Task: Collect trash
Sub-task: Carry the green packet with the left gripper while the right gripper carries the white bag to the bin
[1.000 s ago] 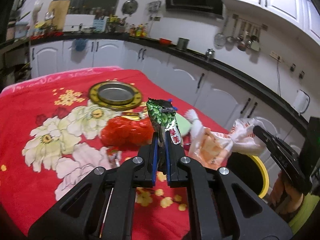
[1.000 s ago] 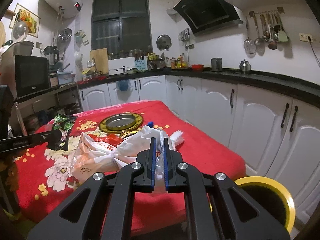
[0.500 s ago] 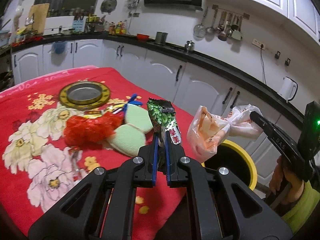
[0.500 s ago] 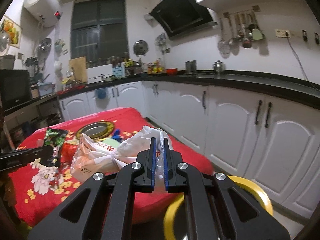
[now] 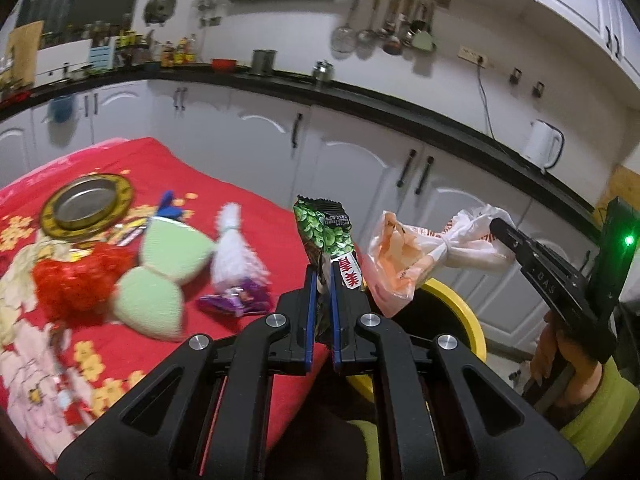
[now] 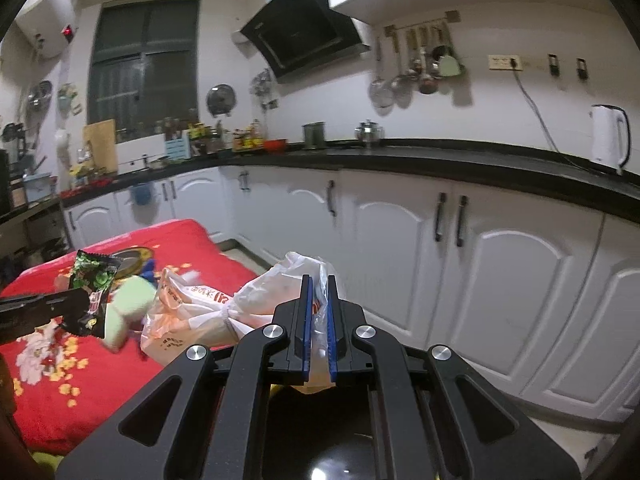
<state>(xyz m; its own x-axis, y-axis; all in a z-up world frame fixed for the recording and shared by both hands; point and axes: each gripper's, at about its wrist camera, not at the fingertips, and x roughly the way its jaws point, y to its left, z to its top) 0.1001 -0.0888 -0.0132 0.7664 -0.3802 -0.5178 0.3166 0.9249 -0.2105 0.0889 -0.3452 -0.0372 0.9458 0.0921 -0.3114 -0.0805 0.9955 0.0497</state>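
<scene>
The left gripper (image 5: 323, 276) is clenched on a light, crinkly snack wrapper (image 5: 325, 232) beside the yellow-rimmed bin (image 5: 460, 312), while the right gripper (image 6: 316, 312) pinches a limp, knotted plastic bag (image 6: 224, 308) above that bin, best held near its knot.

White kettle (image 6: 609, 136) on the black counter (image 6: 460, 160), range hood (image 6: 304, 24) above

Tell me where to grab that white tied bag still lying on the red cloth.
Grip the white tied bag at its cinched neck near the top tuft, coming from above with the jaws straddling the neck. It lies flat on the red cloth, and the neck is its narrowest, firmest part; the bulging body would likely slip.
</scene>
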